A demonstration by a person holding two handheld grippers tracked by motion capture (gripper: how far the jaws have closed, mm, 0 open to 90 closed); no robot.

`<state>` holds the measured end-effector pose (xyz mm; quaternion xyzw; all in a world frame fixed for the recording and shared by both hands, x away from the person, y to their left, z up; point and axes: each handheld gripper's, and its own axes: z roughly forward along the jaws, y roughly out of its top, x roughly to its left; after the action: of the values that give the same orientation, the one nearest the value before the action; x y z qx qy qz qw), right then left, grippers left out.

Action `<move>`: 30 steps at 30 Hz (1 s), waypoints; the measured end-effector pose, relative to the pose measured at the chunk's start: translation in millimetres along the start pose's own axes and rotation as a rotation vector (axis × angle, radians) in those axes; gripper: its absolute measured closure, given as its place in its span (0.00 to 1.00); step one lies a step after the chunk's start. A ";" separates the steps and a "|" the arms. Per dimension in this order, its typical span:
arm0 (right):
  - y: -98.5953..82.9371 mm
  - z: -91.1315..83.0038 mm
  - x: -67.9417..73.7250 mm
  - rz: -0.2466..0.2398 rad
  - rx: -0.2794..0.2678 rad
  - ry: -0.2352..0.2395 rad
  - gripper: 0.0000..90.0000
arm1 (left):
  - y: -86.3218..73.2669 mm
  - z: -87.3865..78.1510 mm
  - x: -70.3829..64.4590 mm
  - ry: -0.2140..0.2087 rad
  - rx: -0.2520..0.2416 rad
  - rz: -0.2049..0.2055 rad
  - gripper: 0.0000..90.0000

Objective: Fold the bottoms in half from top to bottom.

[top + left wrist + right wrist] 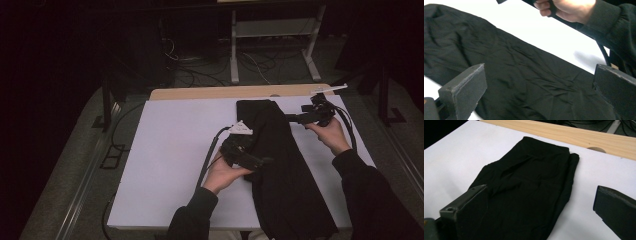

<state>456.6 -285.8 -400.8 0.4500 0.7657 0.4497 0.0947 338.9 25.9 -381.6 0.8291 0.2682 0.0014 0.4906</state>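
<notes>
Black garment (280, 165) lengthwise on white sheet (175, 150) | left gripper (248, 159), right gripper (300, 118) both spread, empty | we judge cloth soft, light, limp; pinch hem edge.

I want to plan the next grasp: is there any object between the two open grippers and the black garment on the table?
Nothing visible stands in the way. The black garment lies flat on the white table cover, directly under the open left gripper and just ahead of the open right gripper.
</notes>
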 end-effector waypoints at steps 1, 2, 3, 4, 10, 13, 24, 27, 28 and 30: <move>0.2 0.4 0.7 -0.001 0.002 0.004 0.00 | 0.8 -1.5 1.8 0.015 0.002 0.008 0.00; 0.3 1.1 1.2 -0.005 0.000 0.006 0.00 | 1.2 -2.4 3.1 0.028 0.002 0.013 0.00; 0.4 1.6 1.8 -0.006 0.000 0.006 0.00 | 1.3 -2.9 4.8 0.034 0.001 0.016 0.00; 0.4 2.2 2.0 -0.008 0.001 0.009 0.00 | 1.3 -3.3 6.9 0.033 -0.003 0.012 0.00; -0.1 3.3 4.1 -0.015 0.013 0.015 0.00 | 1.4 -4.6 20.6 0.049 -0.020 -0.008 0.00; 0.0 2.4 4.8 -0.019 0.013 0.017 0.00 | 1.1 -5.8 28.5 0.061 -0.028 -0.025 0.00; 0.2 2.1 6.0 -0.029 0.019 0.021 0.00 | 9.9 -5.4 50.7 0.097 -0.023 -0.042 0.00; 1.2 0.8 6.9 -0.031 0.011 0.024 0.00 | 14.8 -7.1 55.1 0.119 -0.017 -0.033 0.00; 1.4 0.7 6.7 -0.032 0.009 0.025 0.00 | 16.3 -7.7 56.0 0.125 -0.017 -0.029 0.00; 1.5 0.8 6.2 -0.031 0.010 0.025 0.00 | 18.8 -8.2 58.5 0.127 -0.019 -0.035 0.00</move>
<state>454.3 -280.2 -398.5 0.4328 0.7759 0.4501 0.0900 395.1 51.6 -377.3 0.8180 0.3130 0.0478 0.4803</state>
